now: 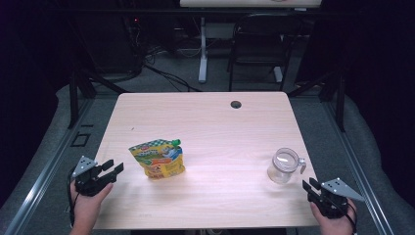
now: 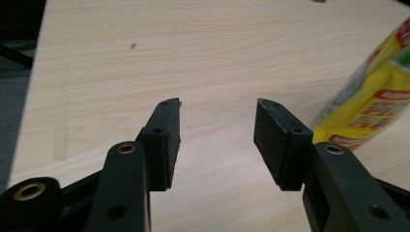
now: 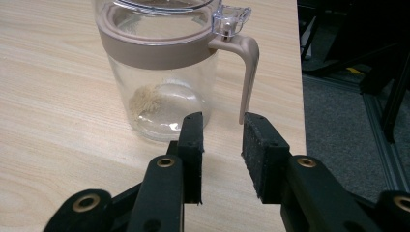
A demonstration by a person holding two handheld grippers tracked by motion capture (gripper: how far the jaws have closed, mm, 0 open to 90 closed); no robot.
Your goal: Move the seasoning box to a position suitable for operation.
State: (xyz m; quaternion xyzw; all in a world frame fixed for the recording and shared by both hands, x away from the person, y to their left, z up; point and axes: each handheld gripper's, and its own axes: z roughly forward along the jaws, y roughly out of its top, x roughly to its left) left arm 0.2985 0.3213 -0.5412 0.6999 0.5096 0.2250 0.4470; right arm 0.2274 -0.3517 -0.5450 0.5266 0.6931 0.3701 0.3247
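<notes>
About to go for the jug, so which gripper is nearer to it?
Right. The right gripper sits just in front of the jug, jaws open and pointing at its handle. The left gripper is across the table, beside the yellow pouch.

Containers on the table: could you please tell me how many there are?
2: a yellow pouch left of centre near the left gripper, and a clear jar near the right gripper.

Glossy plastic pouch [image 1: 157, 159], clear glass jar [image 1: 284, 166], matt wood-grain table [image 1: 215, 127].
</notes>
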